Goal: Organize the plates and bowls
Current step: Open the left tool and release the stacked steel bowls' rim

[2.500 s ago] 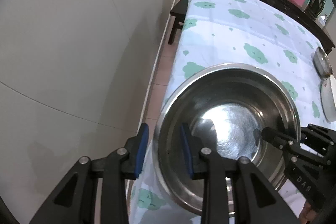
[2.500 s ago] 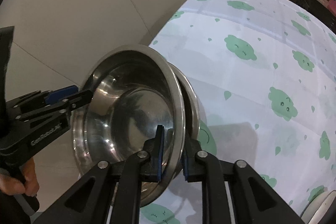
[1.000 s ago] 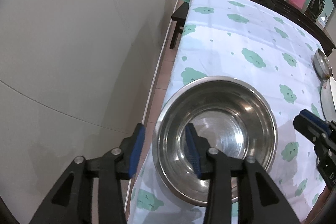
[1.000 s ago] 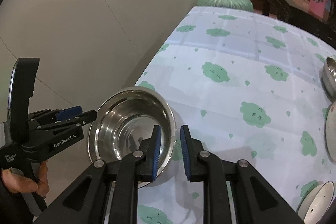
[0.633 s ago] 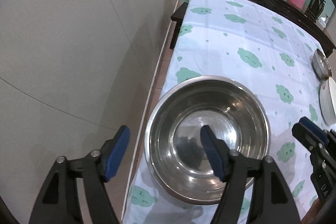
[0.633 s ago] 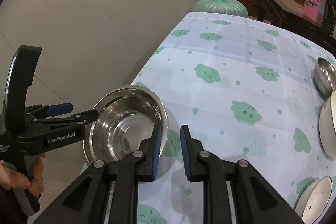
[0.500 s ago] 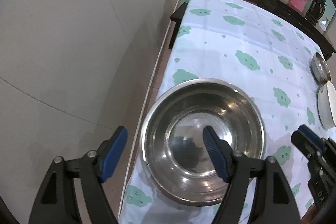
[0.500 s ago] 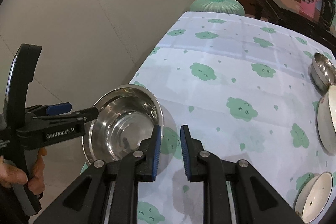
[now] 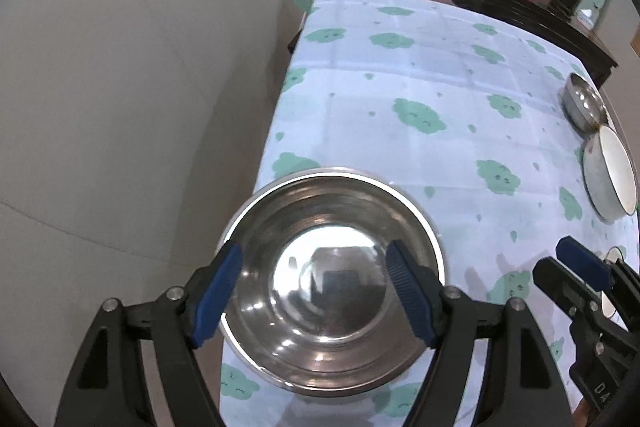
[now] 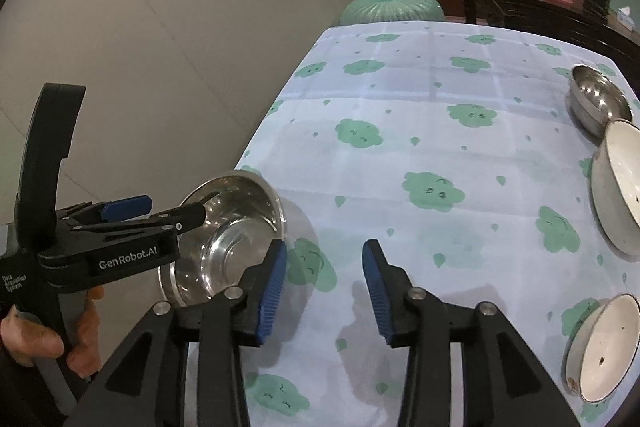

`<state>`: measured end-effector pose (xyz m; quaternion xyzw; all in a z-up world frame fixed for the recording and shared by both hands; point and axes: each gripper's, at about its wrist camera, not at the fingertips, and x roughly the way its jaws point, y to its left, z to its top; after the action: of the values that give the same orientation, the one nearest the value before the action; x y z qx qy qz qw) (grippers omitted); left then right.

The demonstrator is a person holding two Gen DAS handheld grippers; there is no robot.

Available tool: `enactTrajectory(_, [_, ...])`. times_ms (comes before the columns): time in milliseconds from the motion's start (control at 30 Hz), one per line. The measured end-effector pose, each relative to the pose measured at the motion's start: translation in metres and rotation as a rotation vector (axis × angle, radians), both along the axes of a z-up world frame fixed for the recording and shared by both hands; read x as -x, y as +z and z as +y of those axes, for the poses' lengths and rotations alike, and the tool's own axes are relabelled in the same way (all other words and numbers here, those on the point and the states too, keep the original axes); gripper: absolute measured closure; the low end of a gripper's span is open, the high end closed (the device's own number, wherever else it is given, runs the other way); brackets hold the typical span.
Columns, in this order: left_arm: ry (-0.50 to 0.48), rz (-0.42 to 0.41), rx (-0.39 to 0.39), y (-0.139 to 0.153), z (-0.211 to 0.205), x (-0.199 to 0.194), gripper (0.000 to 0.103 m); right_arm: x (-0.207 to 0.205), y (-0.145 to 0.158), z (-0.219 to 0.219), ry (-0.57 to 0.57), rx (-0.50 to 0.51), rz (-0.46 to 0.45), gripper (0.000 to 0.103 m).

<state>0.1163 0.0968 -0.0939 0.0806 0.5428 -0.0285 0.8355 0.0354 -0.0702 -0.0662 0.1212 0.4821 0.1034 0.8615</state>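
My left hand-held gripper (image 9: 314, 281) hangs over the large steel bowl (image 9: 334, 283), its blue pads spread wide and touching nothing; one pad lies outside the rim, the other over the inside. These jaws have been opening within the last moment. The bowl sits at the near left corner of the bench (image 9: 440, 99), its rim reaching the bench's left edge, on a pale cloth printed with green clouds.

My right hand-held gripper (image 10: 324, 275) is over bare cloth just right of that bowl. Its jaws have just been opening and stand apart with nothing between them.

Along the bench's right edge a small steel bowl (image 10: 598, 99) sits farthest away. A large white-lined bowl (image 10: 618, 183) is just in front of it; I cannot tell whether they touch. A smaller white bowl (image 10: 604, 345) lies toward the near right corner. My hand (image 10: 56, 339) grips the left tool's handle.
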Motion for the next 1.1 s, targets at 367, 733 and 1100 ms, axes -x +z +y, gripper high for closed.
enactTrajectory(367, [-0.045,-0.059,-0.018,0.012,-0.022,0.011,0.028,0.011,0.011,-0.02,-0.057,-0.016,0.001,0.06])
enactTrajectory(733, [-0.027,-0.121,0.031,0.021,-0.017,0.027,0.028,0.018,0.014,-0.017,-0.068,-0.017,-0.005,0.06])
enactTrajectory(1100, [-0.054,-0.095,0.132,0.017,-0.03,0.04,0.028,0.036,0.033,-0.019,-0.095,0.036,-0.061,0.06])
